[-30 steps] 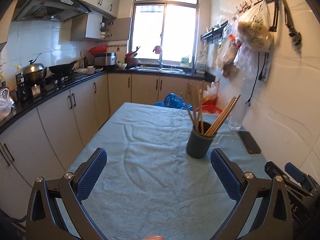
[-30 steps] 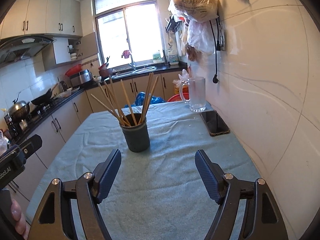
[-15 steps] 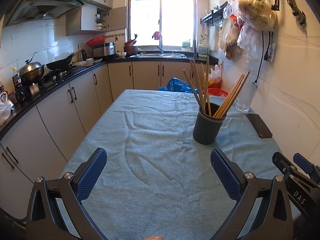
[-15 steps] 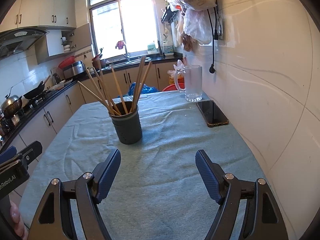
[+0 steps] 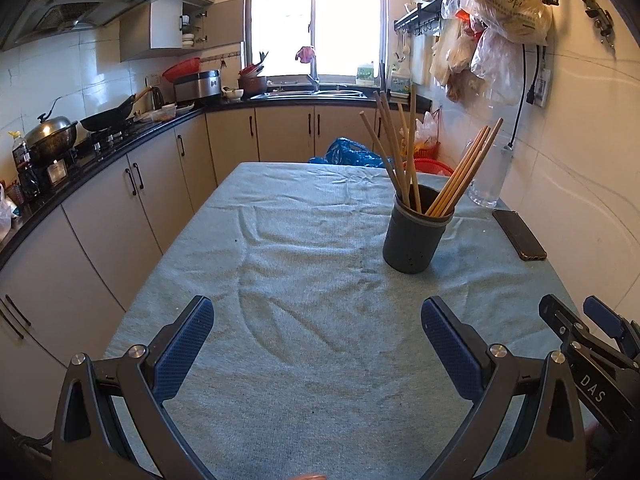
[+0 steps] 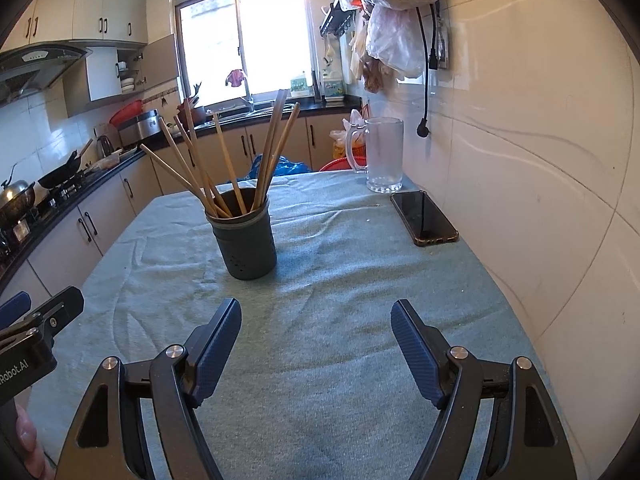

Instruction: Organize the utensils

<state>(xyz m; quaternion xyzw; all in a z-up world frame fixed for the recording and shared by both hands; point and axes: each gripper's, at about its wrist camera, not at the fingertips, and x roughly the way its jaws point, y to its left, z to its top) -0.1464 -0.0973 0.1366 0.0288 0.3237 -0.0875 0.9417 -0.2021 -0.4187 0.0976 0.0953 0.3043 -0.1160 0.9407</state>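
Your left gripper (image 5: 316, 320) hangs over the near end of the table with its jaws spread wide and nothing between the blue pads. Your right gripper (image 6: 316, 322) does the same, jaws apart, only bare cloth showing between them.

The thing you are here for, the dark holder (image 5: 416, 236), stands upright on the teal cloth (image 5: 300, 280) that covers the table. From your left gripper it sits at about one o'clock, well ahead of the fingertips; from your right gripper (image 6: 246, 240) it sits at about eleven o'clock, also well clear. The wooden chopsticks (image 5: 400, 152) stand in it and fan outward, one bunch leaning left and another leaning right. None lies on the cloth that you can see.

In the right wrist view, a phone (image 6: 424, 218) lies flat at about one o'clock, near the wall edge of the table. Past it, also at one o'clock, a glass mug (image 6: 382, 154) stands upright at the far corner, apart from the phone.

At nine o'clock in that view you catch the side of your left gripper, with fingertips (image 6: 24, 432) of your hand low on the frame's edge. In the left wrist view, part of your right gripper shows at four o'clock.
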